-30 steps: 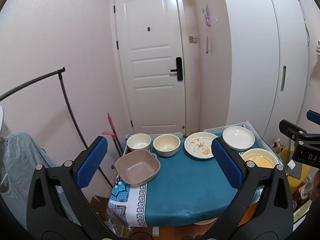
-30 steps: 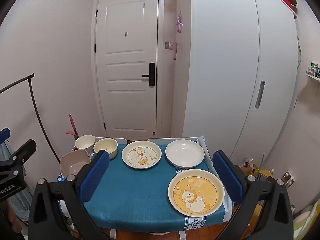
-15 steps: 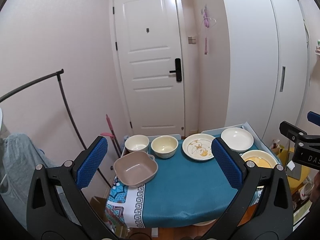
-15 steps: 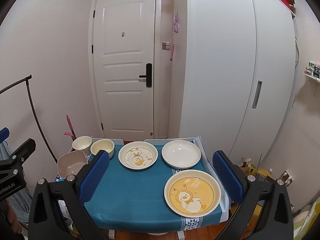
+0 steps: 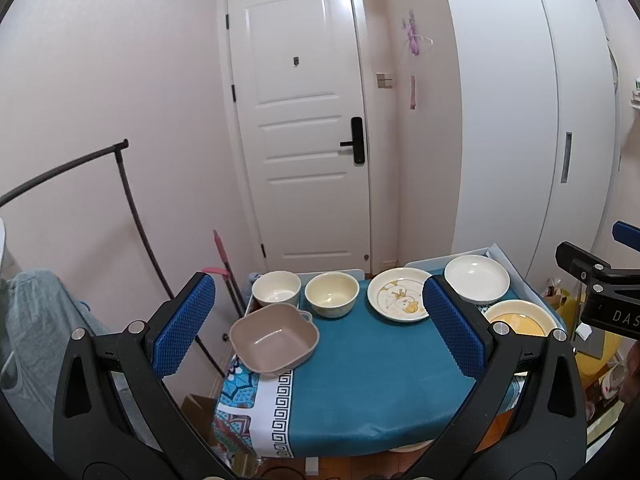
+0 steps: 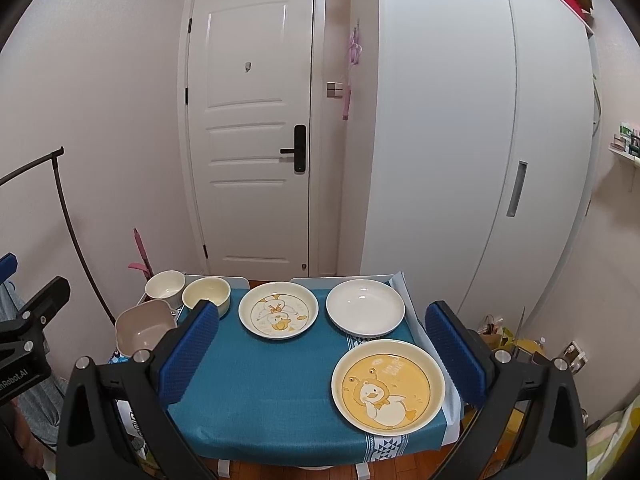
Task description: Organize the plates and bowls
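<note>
Both of my grippers had drifted slightly over the past second, the table sliding a little in each view, while every dish stayed where it lay; I judged the sorting not yet begun. My left gripper (image 5: 318, 330) hung level above the near edge of the table, fingers spread wide and holding nothing, aimed toward the door. My right gripper (image 6: 322, 350) matched it, likewise spread and empty, well short of any dish. Nearest my left sat the square tan bowl (image 5: 274, 338) at the corner of the blue tablecloth (image 5: 368, 384), with the white bowl (image 5: 276, 289) and cream bowl (image 5: 332, 294) side by side behind it. Closest to my right lay the yellow duck plate (image 6: 388, 386); beyond it, the plain white plate (image 6: 365, 314) and the pale duck plate (image 6: 278, 315) sat separate, unstacked.
</note>
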`<state>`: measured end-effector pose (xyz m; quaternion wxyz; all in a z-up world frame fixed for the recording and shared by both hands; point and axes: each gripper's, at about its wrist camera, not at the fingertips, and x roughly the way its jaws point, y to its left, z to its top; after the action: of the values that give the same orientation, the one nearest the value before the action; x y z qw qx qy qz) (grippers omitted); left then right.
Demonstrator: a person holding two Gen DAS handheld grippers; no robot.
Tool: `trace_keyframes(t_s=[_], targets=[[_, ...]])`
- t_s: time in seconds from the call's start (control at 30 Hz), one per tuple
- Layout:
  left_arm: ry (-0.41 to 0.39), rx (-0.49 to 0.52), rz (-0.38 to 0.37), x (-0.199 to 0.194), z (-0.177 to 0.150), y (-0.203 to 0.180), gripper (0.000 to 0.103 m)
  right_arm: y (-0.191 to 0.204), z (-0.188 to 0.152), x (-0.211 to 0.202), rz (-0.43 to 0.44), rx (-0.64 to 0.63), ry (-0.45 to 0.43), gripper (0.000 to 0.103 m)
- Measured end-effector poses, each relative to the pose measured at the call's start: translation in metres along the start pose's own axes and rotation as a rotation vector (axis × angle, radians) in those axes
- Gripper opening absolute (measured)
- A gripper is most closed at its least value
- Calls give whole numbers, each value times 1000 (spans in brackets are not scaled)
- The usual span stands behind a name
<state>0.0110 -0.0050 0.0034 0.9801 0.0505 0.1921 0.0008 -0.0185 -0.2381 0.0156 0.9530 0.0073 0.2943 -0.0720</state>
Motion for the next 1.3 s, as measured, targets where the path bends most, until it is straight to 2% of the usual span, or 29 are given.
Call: trace_keyframes(t_s=[1.3], targets=[[-7,4,-8,-5,4,2,103,4,1,3,3,-6,-2,103]])
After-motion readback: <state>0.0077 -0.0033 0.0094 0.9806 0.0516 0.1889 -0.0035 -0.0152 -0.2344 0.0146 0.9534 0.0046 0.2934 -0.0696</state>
